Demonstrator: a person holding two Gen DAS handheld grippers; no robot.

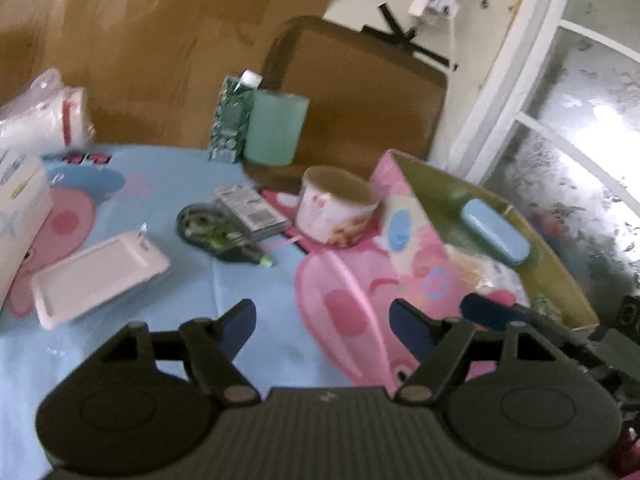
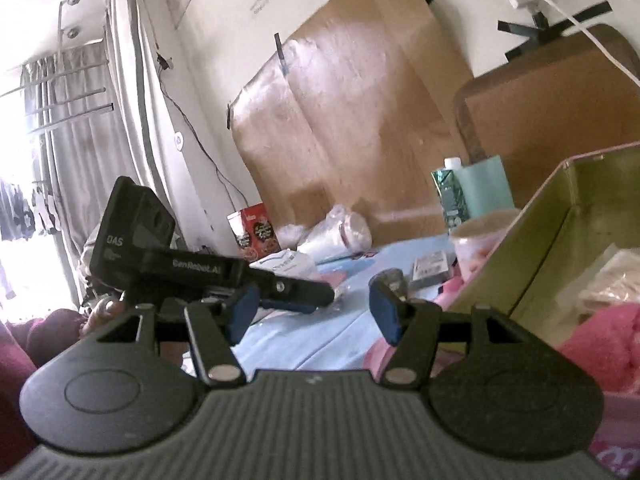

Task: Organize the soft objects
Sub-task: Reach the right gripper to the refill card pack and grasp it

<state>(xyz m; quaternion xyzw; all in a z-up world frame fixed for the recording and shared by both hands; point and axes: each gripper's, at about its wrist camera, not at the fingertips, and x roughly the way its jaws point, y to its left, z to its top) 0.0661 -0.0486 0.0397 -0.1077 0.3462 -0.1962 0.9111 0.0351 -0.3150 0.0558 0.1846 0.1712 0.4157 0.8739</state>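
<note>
A pink-sided storage box (image 1: 416, 216) with an olive inside (image 2: 548, 224) stands on the right of the blue cartoon cloth (image 1: 168, 200). Inside it lie a blue case (image 1: 495, 231), a pale bagged soft item (image 2: 616, 276) and a pink fluffy item (image 2: 600, 344). My left gripper (image 1: 323, 326) is open and empty, held above the cloth just left of the box. My right gripper (image 2: 314, 312) is open and empty beside the box's near left wall. The left gripper's body (image 2: 208, 268) shows in the right wrist view.
On the cloth lie a white tray (image 1: 96, 276), a correction tape dispenser (image 1: 216, 232), a small packet (image 1: 252, 210), a round printed tub (image 1: 336, 208), a green roll (image 1: 276, 128), a carton (image 1: 230, 116) and bagged white items (image 1: 40, 116). Cardboard (image 2: 352, 120) leans behind.
</note>
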